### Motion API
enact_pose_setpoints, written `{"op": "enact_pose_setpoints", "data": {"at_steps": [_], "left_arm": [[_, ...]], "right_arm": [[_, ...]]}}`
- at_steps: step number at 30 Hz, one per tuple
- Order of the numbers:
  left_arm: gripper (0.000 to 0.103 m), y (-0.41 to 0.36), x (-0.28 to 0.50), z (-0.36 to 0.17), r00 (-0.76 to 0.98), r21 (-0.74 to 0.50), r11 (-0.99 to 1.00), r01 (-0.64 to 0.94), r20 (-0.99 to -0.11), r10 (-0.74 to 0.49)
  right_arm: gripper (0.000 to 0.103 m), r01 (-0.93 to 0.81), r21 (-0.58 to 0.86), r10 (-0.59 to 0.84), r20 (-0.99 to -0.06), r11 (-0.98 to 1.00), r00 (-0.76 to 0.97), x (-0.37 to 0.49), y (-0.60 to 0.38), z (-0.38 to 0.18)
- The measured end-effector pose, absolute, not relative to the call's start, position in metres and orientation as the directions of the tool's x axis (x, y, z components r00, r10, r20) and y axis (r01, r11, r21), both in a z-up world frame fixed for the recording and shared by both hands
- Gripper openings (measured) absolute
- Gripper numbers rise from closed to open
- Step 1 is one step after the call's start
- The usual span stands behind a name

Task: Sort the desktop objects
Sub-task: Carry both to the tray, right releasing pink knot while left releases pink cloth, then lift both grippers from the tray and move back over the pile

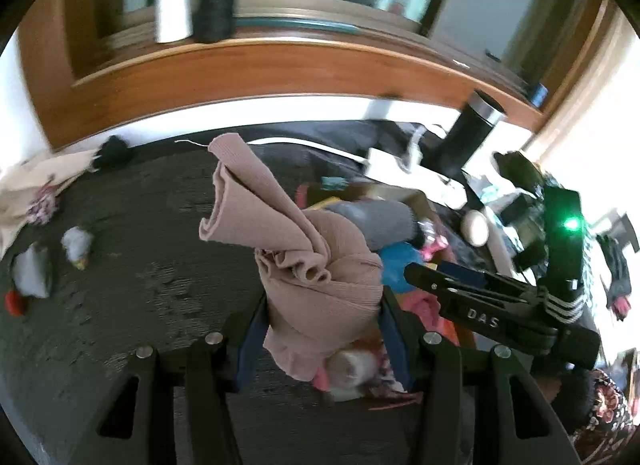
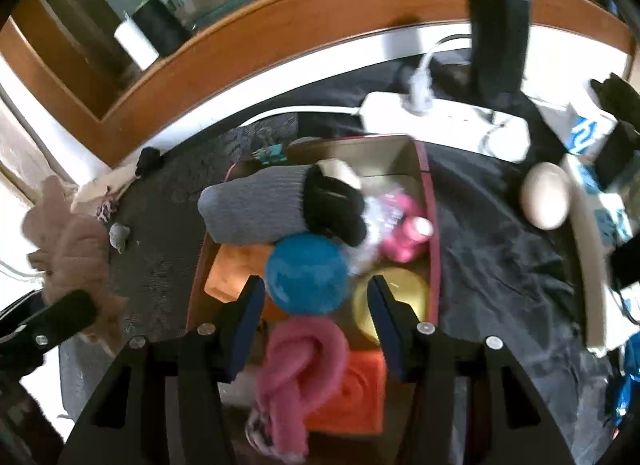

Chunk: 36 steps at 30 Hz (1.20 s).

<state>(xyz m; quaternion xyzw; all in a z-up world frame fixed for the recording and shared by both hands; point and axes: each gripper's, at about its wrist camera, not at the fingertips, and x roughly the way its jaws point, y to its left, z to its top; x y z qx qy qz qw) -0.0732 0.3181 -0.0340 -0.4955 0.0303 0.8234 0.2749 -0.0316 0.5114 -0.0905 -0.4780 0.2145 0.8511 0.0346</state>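
Note:
My left gripper (image 1: 322, 305) is shut on a beige ribbed cloth (image 1: 304, 249), held up above the dark mat; the cloth also shows at the left of the right wrist view (image 2: 76, 249). My right gripper (image 2: 316, 297) hangs open over a red-rimmed box (image 2: 434, 225) packed with things: a blue ball (image 2: 306, 273), a grey and black sock (image 2: 260, 201), a knotted pink sock (image 2: 300, 361), an orange block (image 2: 352, 389) and a yellow bowl (image 2: 404, 297). Nothing sits between the right fingers. In the left wrist view the right gripper (image 1: 424, 273) appears at the right.
Small grey cloth toys (image 1: 78, 243) and a red item (image 1: 16, 303) lie on the mat at left. A white power strip (image 2: 440, 113), a black steel-topped flask (image 2: 498, 25) and a pale egg-shaped thing (image 2: 546, 195) stand behind and right of the box. A wooden sill (image 1: 260, 69) runs along the back.

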Motion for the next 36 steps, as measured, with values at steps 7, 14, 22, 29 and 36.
{"op": "enact_pose_setpoints", "data": {"at_steps": [7, 14, 22, 29, 36], "left_arm": [[0.055, 0.351, -0.064, -0.057, -0.230, -0.271, -0.788, -0.552, -0.859, 0.457], [0.060, 0.365, -0.058, -0.070, -0.163, -0.306, -0.762, -0.570, -0.867, 0.470], [0.060, 0.337, -0.061, -0.061, -0.199, -0.323, -0.792, -0.518, -0.855, 0.479], [0.060, 0.304, -0.066, -0.058, -0.258, -0.306, -0.837, -0.454, -0.853, 0.453], [0.060, 0.263, -0.068, -0.061, -0.305, -0.278, -0.886, -0.370, -0.865, 0.399]], "right_arm": [[0.058, -0.333, 0.352, -0.114, -0.818, -0.875, -0.564, -0.004, 0.531, -0.082], [0.058, -0.334, 0.354, -0.112, -0.814, -0.873, -0.570, -0.002, 0.527, -0.077], [0.060, -0.314, 0.353, -0.117, -0.807, -0.881, -0.579, -0.003, 0.516, -0.069], [0.060, -0.278, 0.345, -0.133, -0.808, -0.897, -0.574, -0.008, 0.495, -0.066], [0.062, -0.220, 0.343, -0.159, -0.797, -0.913, -0.583, -0.015, 0.464, -0.056]]}}
